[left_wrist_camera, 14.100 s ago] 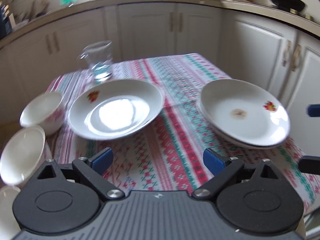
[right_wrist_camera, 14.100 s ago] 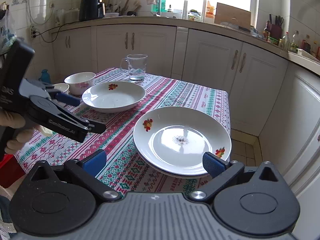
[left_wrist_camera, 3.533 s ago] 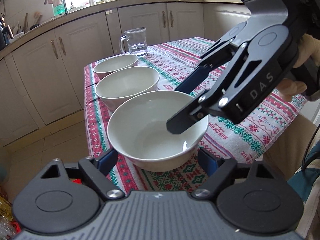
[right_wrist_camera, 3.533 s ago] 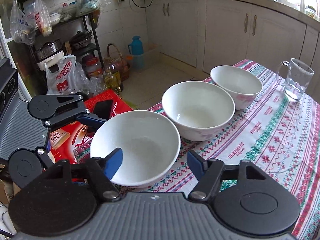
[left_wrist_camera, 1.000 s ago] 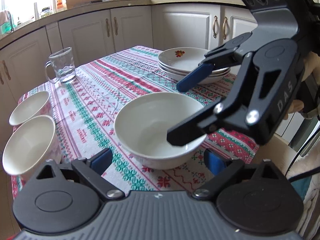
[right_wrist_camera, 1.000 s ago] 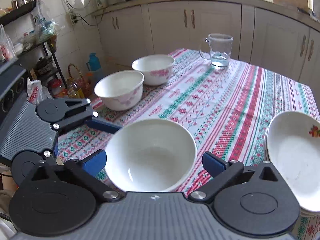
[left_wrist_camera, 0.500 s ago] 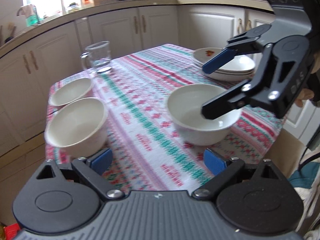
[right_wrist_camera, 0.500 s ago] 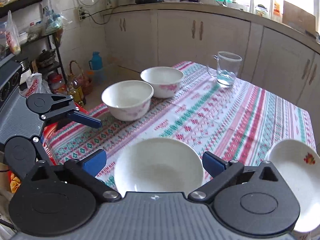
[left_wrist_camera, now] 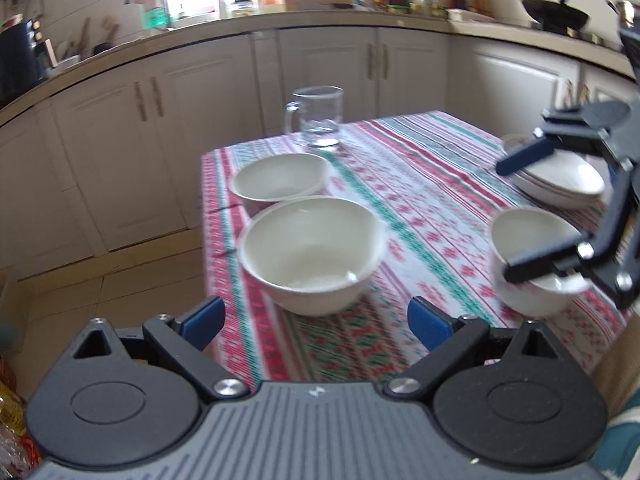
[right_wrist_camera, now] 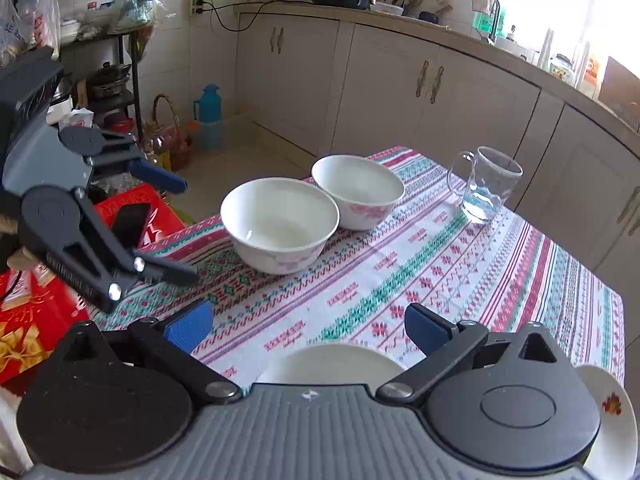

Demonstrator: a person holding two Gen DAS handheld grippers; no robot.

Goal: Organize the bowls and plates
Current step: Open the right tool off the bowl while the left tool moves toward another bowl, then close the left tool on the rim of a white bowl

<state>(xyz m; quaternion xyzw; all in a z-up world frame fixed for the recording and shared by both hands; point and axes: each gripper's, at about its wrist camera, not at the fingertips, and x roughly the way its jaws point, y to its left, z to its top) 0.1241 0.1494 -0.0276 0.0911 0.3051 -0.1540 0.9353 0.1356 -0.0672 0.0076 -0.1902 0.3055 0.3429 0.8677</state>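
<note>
While both grippers gape – left gripper (left_wrist_camera: 316,316), right gripper (right_wrist_camera: 308,326) – three bowls (left_wrist_camera: 310,252) sit empty.

Three bowls (left_wrist_camera: 312,254), one plate stack (left_wrist_camera: 560,182), one glass mug (left_wrist_camera: 318,120), two claws (left_wrist_camera: 316,318).

l tongs (left_wrist_camera: 316,318) agape - nr bowl (left_wrist_camera: 311,254) ahead

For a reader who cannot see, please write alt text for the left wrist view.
Two white ceramic bowls sit on a striped patterned tablecloth; the open left gripper faces them. At right, the open right gripper is over a third bowl.
</note>
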